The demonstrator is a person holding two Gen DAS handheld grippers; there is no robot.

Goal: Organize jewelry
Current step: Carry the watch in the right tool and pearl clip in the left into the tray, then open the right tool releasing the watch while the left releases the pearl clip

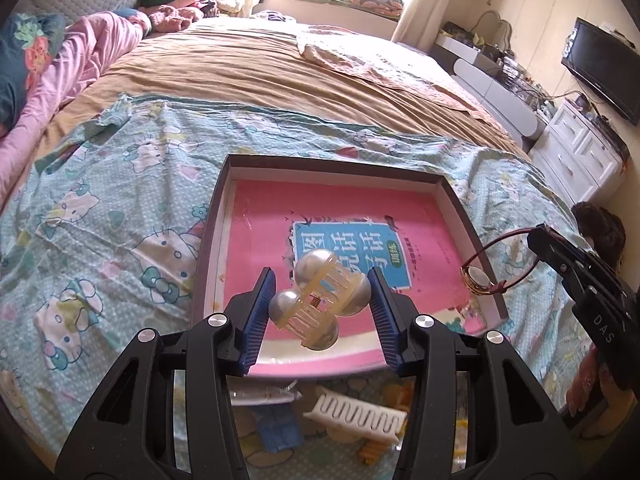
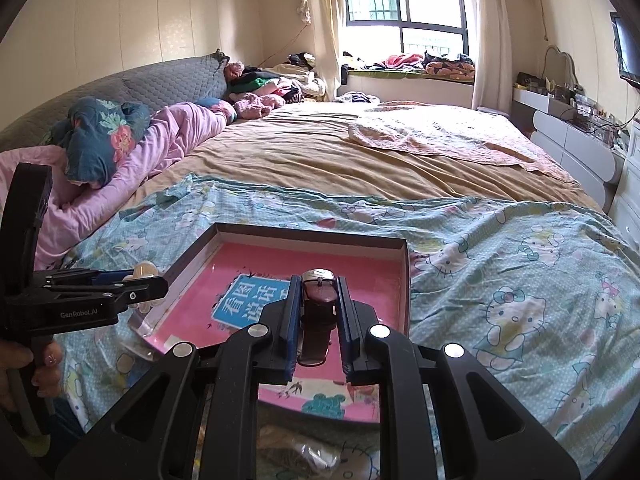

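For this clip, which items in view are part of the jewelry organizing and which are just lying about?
Part of the job:
- pearl hair claw, held in the left gripper
- wristwatch, clamped by its strap in the right gripper
- shallow box with the pink book inside

Just lying about:
- white comb-like clip near the box
- pink quilt
- clothes pile
- television

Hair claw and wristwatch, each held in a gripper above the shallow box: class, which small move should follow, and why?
Probably lower each item into the box and release. The left gripper holds the pearl hair claw over the pink book lying inside, and the right gripper grips the watch by its strap above the same box. Both hang above it.
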